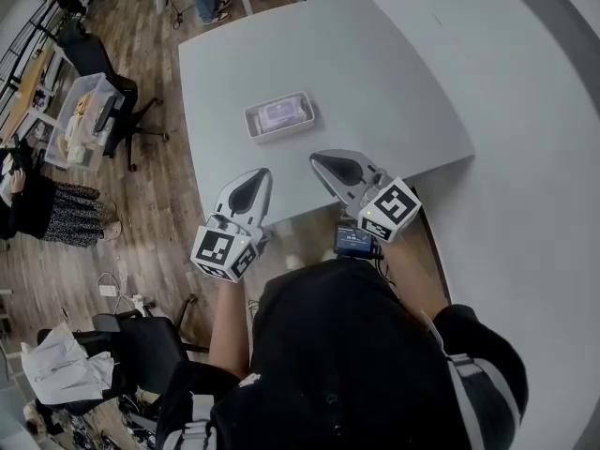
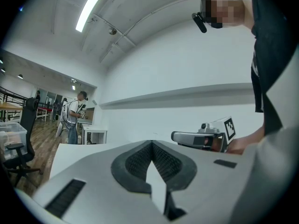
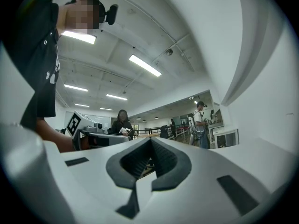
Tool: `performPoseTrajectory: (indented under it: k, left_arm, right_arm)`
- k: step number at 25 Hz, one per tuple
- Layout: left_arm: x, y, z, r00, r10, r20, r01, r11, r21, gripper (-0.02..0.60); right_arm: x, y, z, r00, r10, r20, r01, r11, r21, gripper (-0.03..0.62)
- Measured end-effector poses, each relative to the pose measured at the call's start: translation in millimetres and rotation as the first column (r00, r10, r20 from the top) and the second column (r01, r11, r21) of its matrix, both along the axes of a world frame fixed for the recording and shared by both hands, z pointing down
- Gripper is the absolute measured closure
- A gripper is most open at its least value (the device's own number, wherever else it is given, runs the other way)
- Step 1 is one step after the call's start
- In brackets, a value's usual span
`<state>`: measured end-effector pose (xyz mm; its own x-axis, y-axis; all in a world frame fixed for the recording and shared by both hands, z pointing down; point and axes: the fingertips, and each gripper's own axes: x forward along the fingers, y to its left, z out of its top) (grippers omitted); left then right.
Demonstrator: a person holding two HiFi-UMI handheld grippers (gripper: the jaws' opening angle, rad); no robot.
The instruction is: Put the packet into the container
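The packet (image 1: 279, 112) — pale lilac and flat — is seen lying inside the container (image 1: 251, 122), a shallow white tray set near the middle of the grey table (image 1: 394, 82). It is enclosed by the tray's rim on every side and nothing is resting on top of it, so the placing is judged to be done.

The left gripper (image 1: 259, 175) is held at the table's near edge, well apart from the container. In the left gripper view its jaws are pressed together at the tips, and nothing is caught between the ribbed pads; only the pale wall is seen through the opening behind them. The right gripper (image 1: 318, 161) is held near it, with its tip just over the table's near edge. Its jaws are likewise closed on nothing, as the right gripper view shows.

Both tools are pointed roughly level and away from the person, angled slightly toward each other and toward the tray. This posture is read as one of rest rather than approach — with nothing to carry, the jaws are kept shut, and the tools are kept back so that the tray is not knocked.

The container is placed straight ahead of the person, between the lines of the two grippers, presumably so that it can be reached equally well by either one.
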<state>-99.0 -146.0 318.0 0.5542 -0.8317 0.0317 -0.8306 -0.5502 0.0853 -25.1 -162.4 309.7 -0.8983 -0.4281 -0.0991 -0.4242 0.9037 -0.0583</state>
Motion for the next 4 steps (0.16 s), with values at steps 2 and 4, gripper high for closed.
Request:
performPoseTrajectory:
  k: [2, 4]
  left_arm:
    - [2.0, 0.8, 0.8, 1.000, 0.000, 0.000, 0.000, 1.000, -0.001, 0.574]
    - [3.5, 1.8, 0.9, 1.000, 0.001, 0.000, -0.001, 1.000, -0.001, 0.574]
  right_arm:
    - [1.7, 1.2, 1.1, 1.000, -0.001, -0.001, 0.001, 1.000, 0.001, 0.572]
    - [3.0, 2.7, 2.0, 1.000, 0.000, -0.004, 0.000, 1.000, -0.001, 0.572]
